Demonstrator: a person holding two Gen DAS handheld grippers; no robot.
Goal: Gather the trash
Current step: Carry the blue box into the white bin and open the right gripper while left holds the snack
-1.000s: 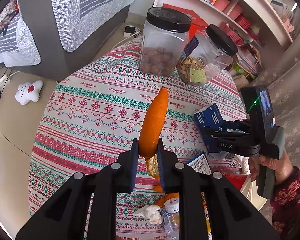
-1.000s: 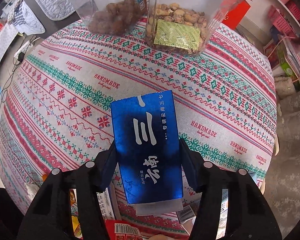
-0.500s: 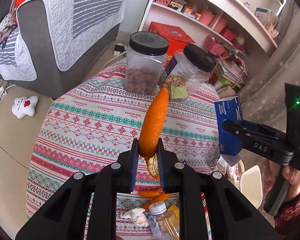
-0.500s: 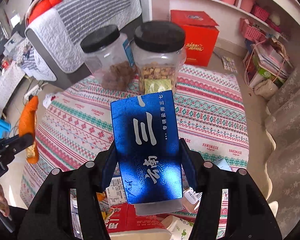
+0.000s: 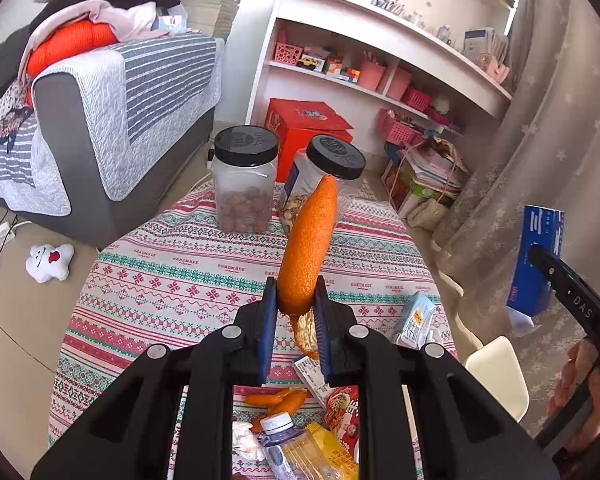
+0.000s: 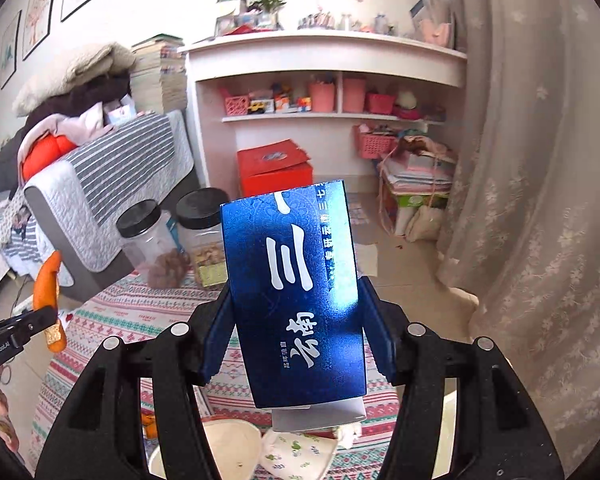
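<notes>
Left wrist view first: my left gripper (image 5: 296, 312) is clamped on a long strip of orange peel (image 5: 310, 248), its blue pads pressing the lower end so the peel stands up and leans slightly right, with the pale inner side curling out below the jaws. Under it lies the round table (image 5: 148, 280) in its red, green and white patterned cloth. At the near edge sits more trash: smaller peel pieces (image 5: 278, 400), a crumpled white tissue (image 5: 246, 438), a small plastic bottle (image 5: 278, 438), a yellow wrapper (image 5: 332, 450) and a red packet (image 5: 344, 404). A small pale carton (image 5: 416, 316) lies toward the right edge. At the far side stand two clear jars with black lids, the left jar (image 5: 244, 184) holding brown nuts, the right jar (image 5: 332, 168) partly behind the peel.

From the right wrist view, my right gripper (image 6: 296, 328) grips a blue box (image 6: 296, 292) with white characters, held by its long sides and raised above the table's edge; a grey inner flap shows at its bottom end. My right hand (image 5: 584, 396) appears at the left camera's right edge, with the box against a lace curtain (image 5: 540, 140). Beyond are a grey sofa (image 5: 112, 120) with a striped throw, a white shelf unit (image 6: 332, 80) and a red box (image 6: 276, 168) on the floor.
</notes>
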